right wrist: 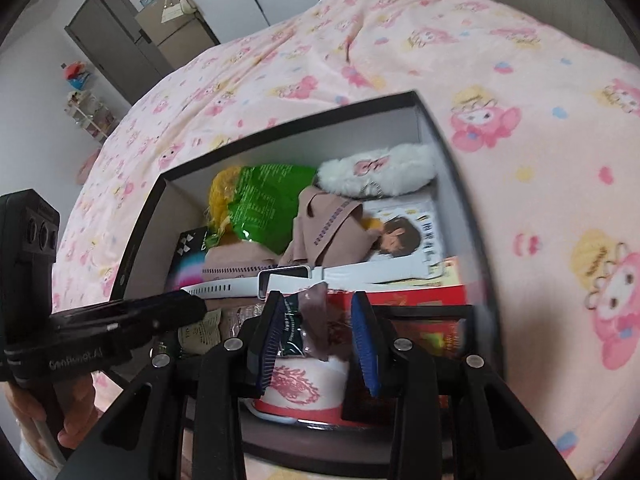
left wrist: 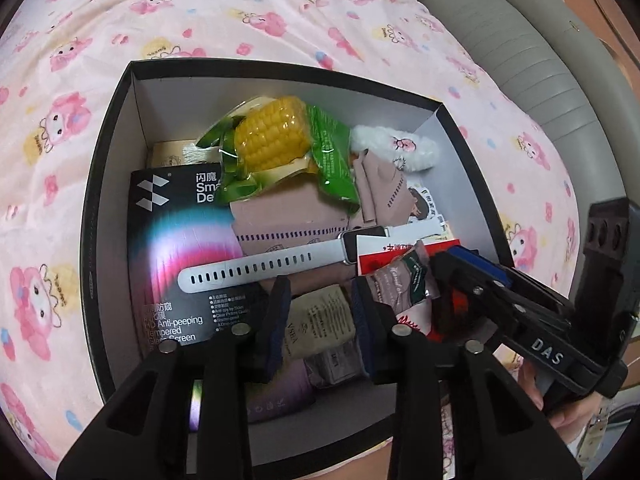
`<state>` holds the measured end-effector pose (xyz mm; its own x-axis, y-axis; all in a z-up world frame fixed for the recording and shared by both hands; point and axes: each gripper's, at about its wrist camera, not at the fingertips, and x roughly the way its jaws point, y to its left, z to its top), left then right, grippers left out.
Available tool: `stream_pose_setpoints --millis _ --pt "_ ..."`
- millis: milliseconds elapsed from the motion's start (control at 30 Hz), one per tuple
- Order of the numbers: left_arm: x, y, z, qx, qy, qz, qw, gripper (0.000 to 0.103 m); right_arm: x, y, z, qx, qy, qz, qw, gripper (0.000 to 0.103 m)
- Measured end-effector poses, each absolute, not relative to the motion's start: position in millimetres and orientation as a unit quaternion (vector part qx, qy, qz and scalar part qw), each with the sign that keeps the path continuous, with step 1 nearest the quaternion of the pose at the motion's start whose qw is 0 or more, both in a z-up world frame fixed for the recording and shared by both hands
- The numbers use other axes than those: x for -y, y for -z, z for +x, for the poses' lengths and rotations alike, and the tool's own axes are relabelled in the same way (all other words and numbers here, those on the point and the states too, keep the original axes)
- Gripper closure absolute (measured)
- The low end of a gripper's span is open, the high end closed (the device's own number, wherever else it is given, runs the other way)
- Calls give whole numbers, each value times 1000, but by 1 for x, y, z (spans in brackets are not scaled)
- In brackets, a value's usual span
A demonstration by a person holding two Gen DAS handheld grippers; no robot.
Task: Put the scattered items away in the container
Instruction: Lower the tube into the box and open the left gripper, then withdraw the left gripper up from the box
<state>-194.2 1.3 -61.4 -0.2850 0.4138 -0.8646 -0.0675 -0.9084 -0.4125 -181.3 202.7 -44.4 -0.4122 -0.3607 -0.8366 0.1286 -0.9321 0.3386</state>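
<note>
- Between the fingers of the right tool [right wrist: 320,320], a small brown sachet [right wrist: 316,320] is seen; whether it is pinched cannot be told.
- The left tool [left wrist: 320,316] is held spread over a beige packet [left wrist: 320,320], nothing gripped.
- Beyond both, a white watch [left wrist: 280,260] and packaged corn [left wrist: 272,136] are lying inside the black box [left wrist: 100,200] on the bed [left wrist: 280,8].

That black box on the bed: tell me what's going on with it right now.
A person is working two hand-held grippers over the black box, which sits on a pink cartoon bedspread and is already full: a corn packet, a white watch, a screen-protector pack and more. The right gripper has a small brown sachet between its fingers; whether they press on it is unclear. The left gripper hovers over a beige sachet, holding nothing.
</note>
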Motion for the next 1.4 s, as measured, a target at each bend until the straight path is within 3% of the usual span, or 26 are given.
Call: stream_pose_setpoints --millis 233,500,633,1000,1033,1133,1200,1267,1333,1400 --pt "13 63 -191 148 -800 -568 123 68 -181 45 -188 64 843 514 142 72" --pt "17 65 -191 152 -802 -566 113 67 -181 63 -173 98 800 549 219 71" --pt "12 70 -190 147 -787 -583 137 58 -184 53 -164 80 826 524 194 71" --pt "12 53 -165 129 -812 -554 130 56 -193 39 -146 47 867 483 115 69" --pt "11 47 -162 114 -827 -538 115 53 -193 33 -142 41 876 470 101 67" --pt "8 22 -147 47 -877 -477 41 29 -196 13 -135 29 895 440 67 60" --pt "9 -4 -129 53 -893 -445 42 22 -197 -4 -127 23 901 430 55 54" --pt "10 -28 -113 59 -908 -413 41 8 -193 -29 -108 -2 913 406 45 44" --pt "10 -50 -96 52 -924 -378 23 1 -191 -48 -88 -18 923 384 32 30" --pt "12 -69 -78 50 -932 -358 17 1 -188 -66 -71 -23 928 370 27 30"
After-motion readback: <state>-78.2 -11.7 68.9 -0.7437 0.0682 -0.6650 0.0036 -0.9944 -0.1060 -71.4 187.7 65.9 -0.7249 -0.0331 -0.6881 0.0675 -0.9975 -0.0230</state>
